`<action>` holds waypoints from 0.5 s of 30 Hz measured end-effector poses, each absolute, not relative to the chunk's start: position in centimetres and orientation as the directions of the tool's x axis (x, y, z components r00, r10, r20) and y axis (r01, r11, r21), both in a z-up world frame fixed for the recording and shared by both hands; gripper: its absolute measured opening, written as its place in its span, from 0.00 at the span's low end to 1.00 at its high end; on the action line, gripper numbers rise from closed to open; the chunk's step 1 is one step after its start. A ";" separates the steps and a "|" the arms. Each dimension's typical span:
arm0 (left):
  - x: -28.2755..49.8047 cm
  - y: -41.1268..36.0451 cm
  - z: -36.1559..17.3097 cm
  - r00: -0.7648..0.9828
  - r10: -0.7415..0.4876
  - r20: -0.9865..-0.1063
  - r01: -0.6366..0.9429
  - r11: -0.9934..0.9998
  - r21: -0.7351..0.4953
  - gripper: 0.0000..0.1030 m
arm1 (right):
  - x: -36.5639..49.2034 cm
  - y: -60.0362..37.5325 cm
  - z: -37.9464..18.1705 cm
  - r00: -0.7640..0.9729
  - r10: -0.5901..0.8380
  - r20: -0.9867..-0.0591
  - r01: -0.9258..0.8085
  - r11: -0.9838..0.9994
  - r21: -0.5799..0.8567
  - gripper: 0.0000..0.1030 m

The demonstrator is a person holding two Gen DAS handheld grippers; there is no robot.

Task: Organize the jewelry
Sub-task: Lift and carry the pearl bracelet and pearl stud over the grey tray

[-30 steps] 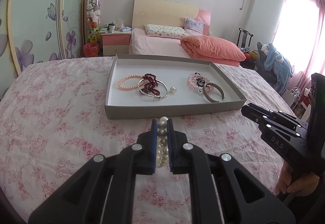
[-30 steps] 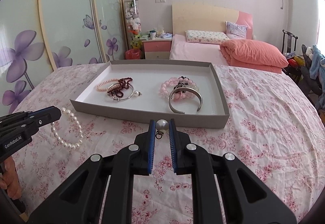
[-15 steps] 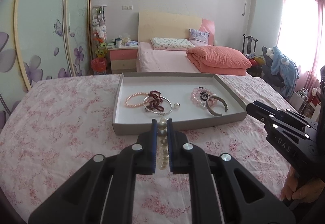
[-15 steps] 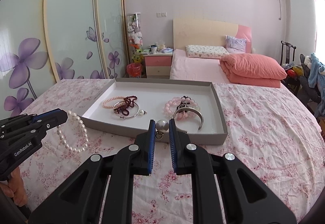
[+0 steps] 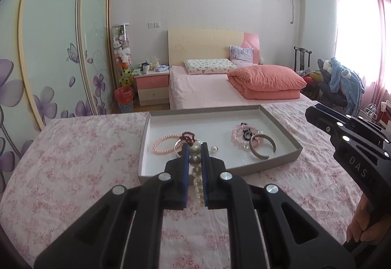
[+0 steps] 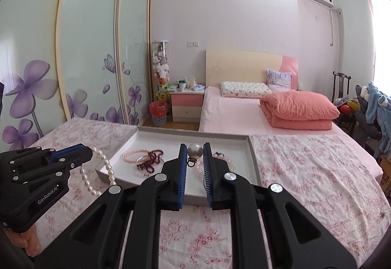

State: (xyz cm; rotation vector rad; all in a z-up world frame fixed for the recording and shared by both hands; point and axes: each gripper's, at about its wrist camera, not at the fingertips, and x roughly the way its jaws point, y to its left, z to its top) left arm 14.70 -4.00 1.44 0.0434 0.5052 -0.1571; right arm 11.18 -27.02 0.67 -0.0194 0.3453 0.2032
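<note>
My left gripper [image 5: 195,147] is shut on a white pearl bracelet [image 5: 195,171], held above the flowered bedspread just before the grey tray [image 5: 281,127]. In the right wrist view the bracelet [image 6: 102,171] hangs from the left gripper [image 6: 88,153]. My right gripper [image 6: 195,150] is shut on a pearl earring [image 6: 195,150] with a small gold ring under it, above the tray's [image 6: 253,159] near edge. In the tray lie a pink bead bracelet [image 5: 162,144], a dark red bracelet [image 5: 187,137], a loose pearl [image 5: 214,149], a pink crystal bracelet [image 5: 240,137] and a metal cuff [image 5: 265,147].
The tray sits on a bed with a pink flowered cover [image 5: 73,159]. Beyond it are a second bed with a folded orange quilt [image 5: 266,82], a pink nightstand [image 5: 152,86], a red bin [image 5: 124,98] and sliding wardrobe doors [image 6: 92,49]. My right gripper shows at the right edge of the left wrist view [image 5: 315,110].
Both grippers have risen and moved forward toward the tray with their jewelry still held. The tray now looks lower and closer to the fingertips in both views.
</note>
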 end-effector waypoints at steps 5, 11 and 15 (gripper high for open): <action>16.1 -4.1 2.7 0.883 -0.131 -0.452 0.154 0.988 0.015 0.10 | 12.1 -26.9 1.6 0.934 0.192 -0.301 -0.198 0.980 0.011 0.14; 18.0 -4.3 3.5 0.890 -0.124 -0.439 0.145 0.989 0.015 0.10 | 14.1 -26.8 2.1 0.945 0.187 -0.270 -0.191 0.982 0.013 0.14; 19.6 -4.7 3.4 0.893 -0.111 -0.436 0.133 0.991 0.019 0.10 | 15.6 -27.0 2.1 0.952 0.173 -0.254 -0.175 0.984 0.016 0.14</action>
